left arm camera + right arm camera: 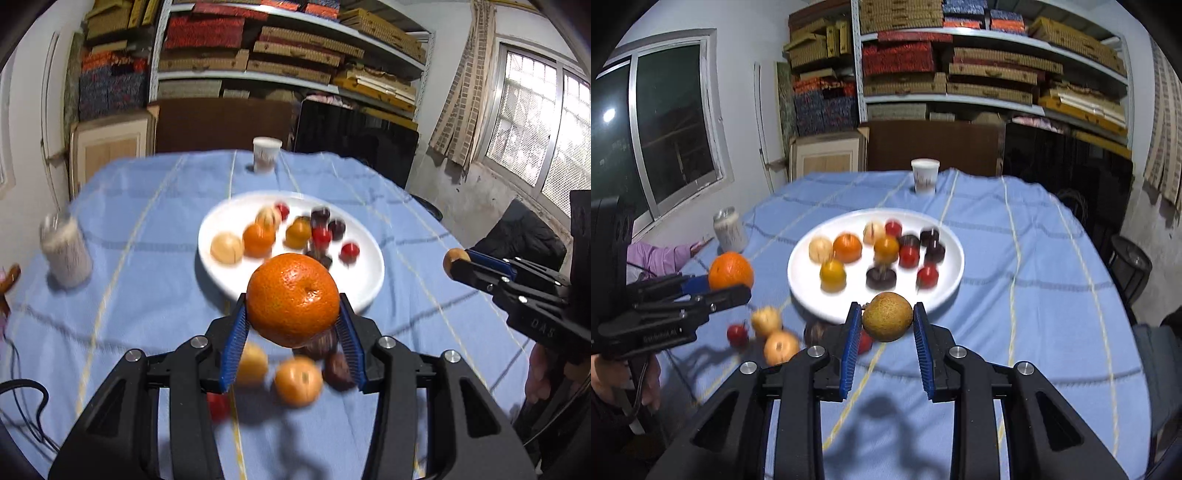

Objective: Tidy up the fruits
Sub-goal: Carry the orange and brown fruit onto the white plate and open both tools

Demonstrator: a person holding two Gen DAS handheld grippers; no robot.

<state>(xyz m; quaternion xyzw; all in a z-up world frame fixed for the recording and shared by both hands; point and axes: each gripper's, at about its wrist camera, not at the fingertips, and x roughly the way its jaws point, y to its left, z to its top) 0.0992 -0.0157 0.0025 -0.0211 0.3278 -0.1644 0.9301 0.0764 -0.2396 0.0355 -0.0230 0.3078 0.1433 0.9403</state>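
Left wrist view: left gripper (293, 317) has its jaws clamped on an orange (293, 300), held up over the tabletop (140, 206) just short of the white plate (365, 291). About a dozen fruits already sit on that plate. Several loose fruits (781, 347) remain on the cloth. Right gripper (886, 325) jaws pinch a brownish round fruit (887, 316) near the plate rim, so roughly two-thirds done.

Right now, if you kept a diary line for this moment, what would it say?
left gripper: shut on orange | right gripper: shut on brownish fruit | both above tablecloth | white plate: holds fruit | loose fruit near plate
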